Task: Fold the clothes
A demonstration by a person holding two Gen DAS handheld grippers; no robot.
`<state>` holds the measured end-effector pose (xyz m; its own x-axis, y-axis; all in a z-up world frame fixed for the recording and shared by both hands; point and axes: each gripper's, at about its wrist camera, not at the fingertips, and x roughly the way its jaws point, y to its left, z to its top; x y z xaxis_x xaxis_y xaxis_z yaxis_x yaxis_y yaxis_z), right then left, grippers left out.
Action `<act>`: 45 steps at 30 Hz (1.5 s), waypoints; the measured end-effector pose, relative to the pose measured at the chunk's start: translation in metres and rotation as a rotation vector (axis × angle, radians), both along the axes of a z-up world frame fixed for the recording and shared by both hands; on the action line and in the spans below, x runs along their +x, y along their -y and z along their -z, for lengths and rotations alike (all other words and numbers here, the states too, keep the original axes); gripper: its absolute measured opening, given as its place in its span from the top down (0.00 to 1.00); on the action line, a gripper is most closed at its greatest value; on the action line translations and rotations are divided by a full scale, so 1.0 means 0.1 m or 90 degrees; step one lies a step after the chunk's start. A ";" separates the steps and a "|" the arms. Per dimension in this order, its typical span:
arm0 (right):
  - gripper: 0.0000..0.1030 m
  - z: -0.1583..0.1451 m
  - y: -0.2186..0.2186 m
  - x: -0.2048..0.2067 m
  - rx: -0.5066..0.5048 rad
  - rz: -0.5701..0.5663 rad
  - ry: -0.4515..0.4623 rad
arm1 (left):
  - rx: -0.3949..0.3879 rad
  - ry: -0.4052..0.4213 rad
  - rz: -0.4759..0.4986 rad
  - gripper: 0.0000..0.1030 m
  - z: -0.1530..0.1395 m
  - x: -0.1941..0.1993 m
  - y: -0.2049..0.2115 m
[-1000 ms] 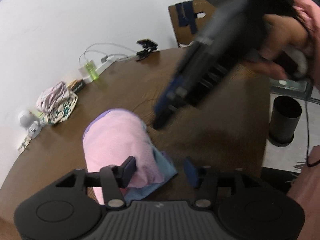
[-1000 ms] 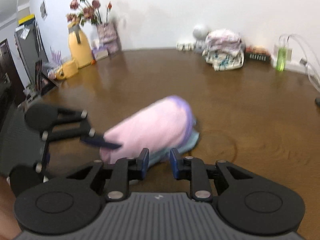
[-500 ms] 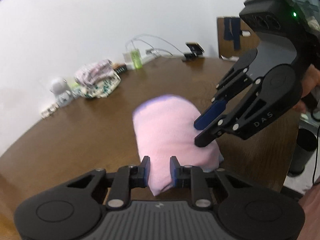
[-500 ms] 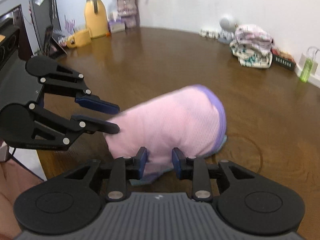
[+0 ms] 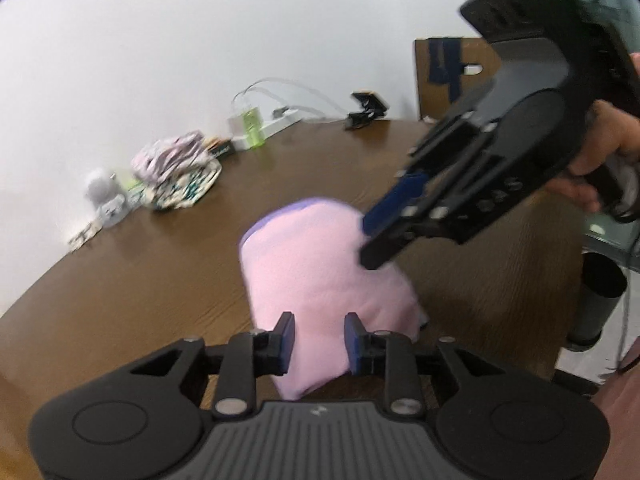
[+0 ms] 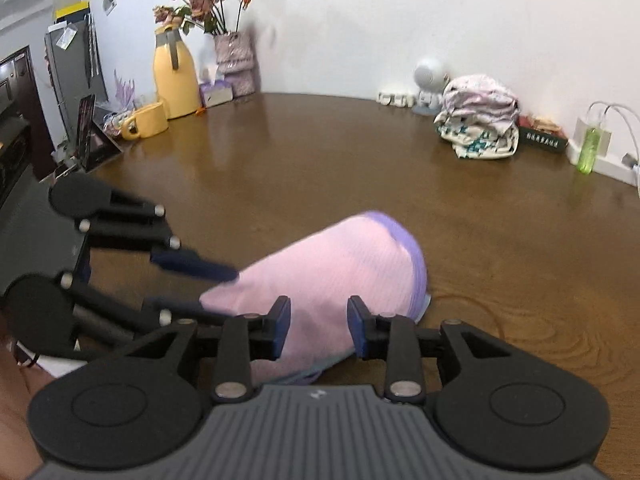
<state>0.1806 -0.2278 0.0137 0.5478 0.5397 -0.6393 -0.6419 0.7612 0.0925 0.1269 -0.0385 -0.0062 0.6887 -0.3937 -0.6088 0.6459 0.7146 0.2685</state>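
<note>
A folded pink garment (image 5: 320,276) with a purple hem lies on the brown wooden table (image 5: 140,272); it also shows in the right wrist view (image 6: 332,272). My left gripper (image 5: 319,338) is partly open, its fingers either side of the garment's near end. My right gripper (image 6: 319,330) is partly open over the garment's near edge. In the left wrist view the right gripper (image 5: 384,232) comes in from the right with its tips at the garment's right side. In the right wrist view the left gripper (image 6: 200,284) reaches the garment's left end.
A pile of folded patterned clothes (image 6: 478,128) sits at the far table edge by a white figurine (image 6: 430,80) and a green bottle (image 6: 588,148). A yellow jug (image 6: 174,76), yellow mug and flower vase stand far left. A chair (image 5: 456,68) and black bin (image 5: 600,300) are beyond the table.
Both grippers have opened slightly around the pink garment. The right gripper has risen and shifted right in the left wrist view. The garment has settled flatter on the table.
</note>
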 end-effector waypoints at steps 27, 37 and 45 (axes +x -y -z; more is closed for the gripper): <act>0.00 0.10 0.38 0.08 0.212 0.150 -0.064 | -0.263 -0.017 -0.216 0.00 -0.11 -0.09 -0.47; 0.00 0.26 0.28 -0.05 0.214 0.213 -0.110 | -0.349 -0.059 -0.300 0.00 -0.07 -0.11 -0.78; 0.00 0.19 0.13 -0.11 0.163 0.280 -0.068 | -0.346 -0.060 -0.362 0.00 -0.04 -0.06 -0.91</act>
